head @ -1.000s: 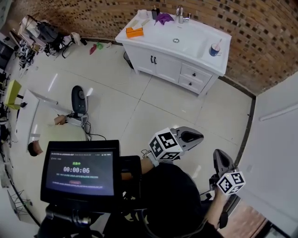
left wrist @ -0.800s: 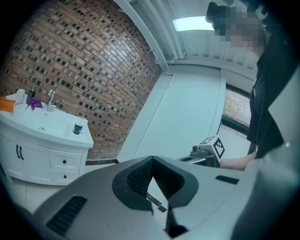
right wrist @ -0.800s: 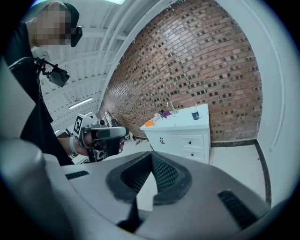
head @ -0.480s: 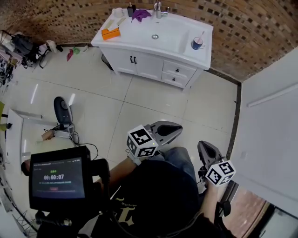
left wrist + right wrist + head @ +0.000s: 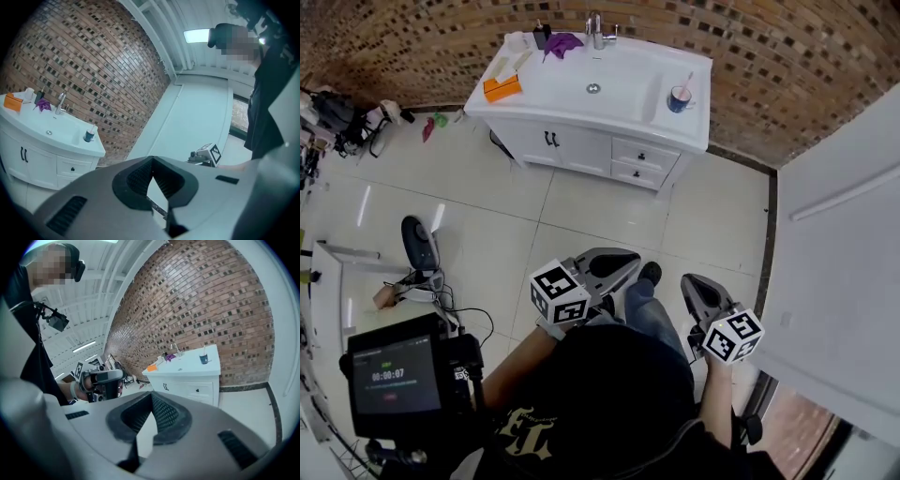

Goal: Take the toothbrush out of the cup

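Toothbrush (image 5: 687, 82) stands in cup (image 5: 679, 99) (on vanity (image 5: 623, 94)), faucet (image 5: 595, 28) well apart.

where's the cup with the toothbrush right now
In the head view, upper middle: the cup stands on the vanity's right end, just right of the sink basin, with the toothbrush in it.

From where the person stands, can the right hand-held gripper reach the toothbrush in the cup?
Probably not: the right hand-held gripper is across the floor from the cup on the vanity. Nothing blocks the way.
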A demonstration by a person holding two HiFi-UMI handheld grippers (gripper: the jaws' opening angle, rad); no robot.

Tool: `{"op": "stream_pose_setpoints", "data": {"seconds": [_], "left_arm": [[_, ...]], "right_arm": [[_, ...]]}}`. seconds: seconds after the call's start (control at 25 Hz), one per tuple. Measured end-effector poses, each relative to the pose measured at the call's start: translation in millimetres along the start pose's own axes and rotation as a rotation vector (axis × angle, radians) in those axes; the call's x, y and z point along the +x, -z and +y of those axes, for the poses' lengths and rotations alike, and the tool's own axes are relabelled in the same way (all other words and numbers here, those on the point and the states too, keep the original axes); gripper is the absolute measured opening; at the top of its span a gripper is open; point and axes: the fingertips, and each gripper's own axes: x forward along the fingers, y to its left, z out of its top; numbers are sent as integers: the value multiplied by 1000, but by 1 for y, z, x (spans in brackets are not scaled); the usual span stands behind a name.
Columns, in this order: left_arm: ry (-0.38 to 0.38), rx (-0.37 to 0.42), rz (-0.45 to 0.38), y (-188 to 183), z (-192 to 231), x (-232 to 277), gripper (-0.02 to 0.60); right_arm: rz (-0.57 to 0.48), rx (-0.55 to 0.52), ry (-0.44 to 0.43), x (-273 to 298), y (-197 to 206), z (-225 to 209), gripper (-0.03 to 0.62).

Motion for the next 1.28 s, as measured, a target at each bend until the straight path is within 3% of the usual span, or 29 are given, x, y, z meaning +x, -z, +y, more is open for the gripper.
{"op": "stream_pose_setpoints", "data": {"seconds": [0.44, 0.72, 1.0, 1.28], "left_arm": [[-69, 60, -37, -61, 44, 71, 6], [-122, 61, -43, -80, 57, 114, 6], [-96, 85, -16, -81, 56, 168, 6], [-74, 68, 10, -78, 52, 189, 6]], "right_arm": [[-52, -9, -56, 18, -74, -89, -12], [-54, -12, -106, 20, -108, -135, -12], [-66, -75, -157, 24, -141, -171, -12], [-76, -6, -160, 17, -138, -184, -12]]}}
